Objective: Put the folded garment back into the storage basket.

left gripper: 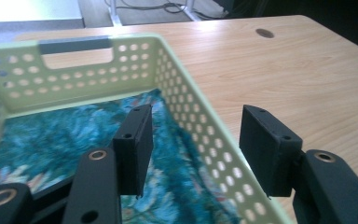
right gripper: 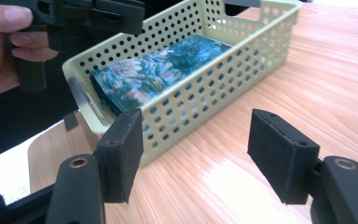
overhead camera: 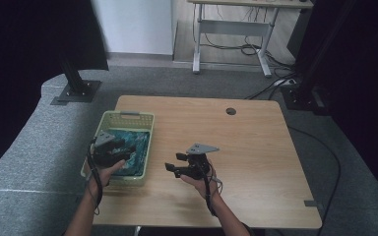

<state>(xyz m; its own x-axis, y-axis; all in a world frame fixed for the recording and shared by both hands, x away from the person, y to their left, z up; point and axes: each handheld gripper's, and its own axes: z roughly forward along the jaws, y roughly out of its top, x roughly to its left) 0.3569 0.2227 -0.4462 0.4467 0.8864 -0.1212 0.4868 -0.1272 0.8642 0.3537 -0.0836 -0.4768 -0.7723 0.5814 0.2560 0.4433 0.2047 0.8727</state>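
On the left, the folded teal cloth [overhead camera: 135, 147] already lay flat in the pale green basket [overhead camera: 128, 117] at the bench's [overhead camera: 256, 147] left edge, so the putting-away looked done. The left tool [left gripper: 193, 149] hung over the basket's near right corner, jaws apart and straddling the right wall, nothing between the pads. Moving right, the right tool [right gripper: 205, 158] sat over bare wood just beside the basket, jaws wide apart and empty too. What was left, by my reading, was simply drawing both hands clear. Hard to make out: the high view blurred the cloth's pattern, the left hand [overhead camera: 109, 169] covered the basket's near end, and the cloth's underside and how many layers it had stayed hidden.
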